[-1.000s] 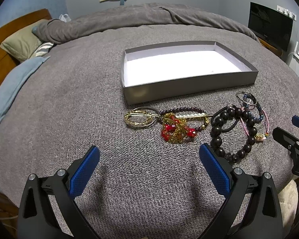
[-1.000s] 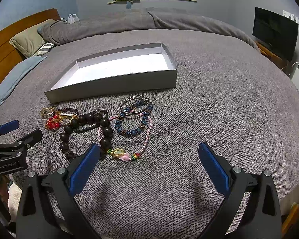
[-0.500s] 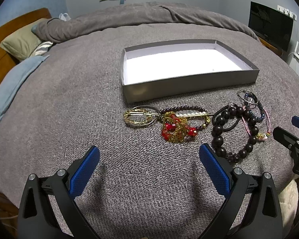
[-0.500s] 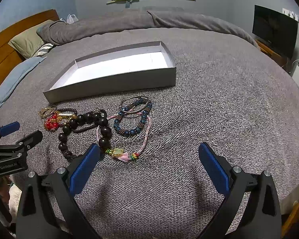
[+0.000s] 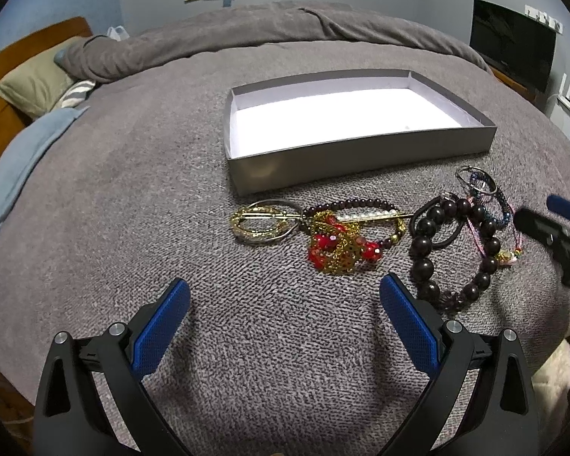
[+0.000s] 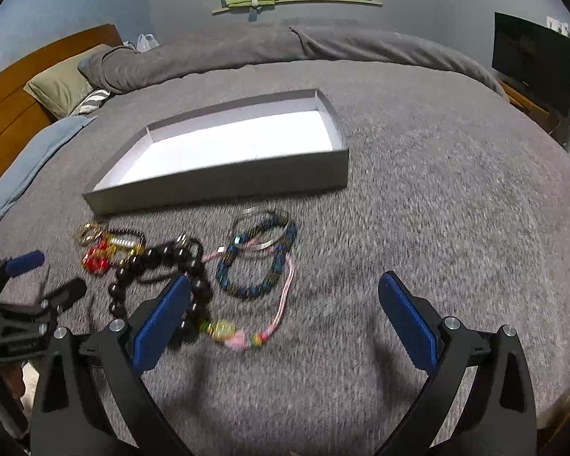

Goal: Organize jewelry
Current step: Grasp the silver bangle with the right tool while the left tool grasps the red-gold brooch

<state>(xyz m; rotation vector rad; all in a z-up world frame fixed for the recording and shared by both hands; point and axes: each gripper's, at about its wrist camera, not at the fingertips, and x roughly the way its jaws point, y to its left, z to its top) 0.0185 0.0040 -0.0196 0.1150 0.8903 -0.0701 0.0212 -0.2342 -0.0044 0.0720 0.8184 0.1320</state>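
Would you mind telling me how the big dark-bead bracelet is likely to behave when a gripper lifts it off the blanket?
The dark-bead bracelet will probably sag into a drooping loop, since its beads are strung rather than rigid. Its round, glossy beads may slip between flat pads. A black hair tie overlaps it, so that might drag along.

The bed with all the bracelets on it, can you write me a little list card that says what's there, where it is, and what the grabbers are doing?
surface: grey blanket on a bed
box: open, nothing inside, lying behind the jewelry
jewelry: all lying on the blanket in front of the box
gold rings: at the left end
red beads: tangled with a gold chain
dark beads: big round bracelet
blue beads: near the pink cord
left gripper: open, holding nothing
right gripper: open, holding nothing
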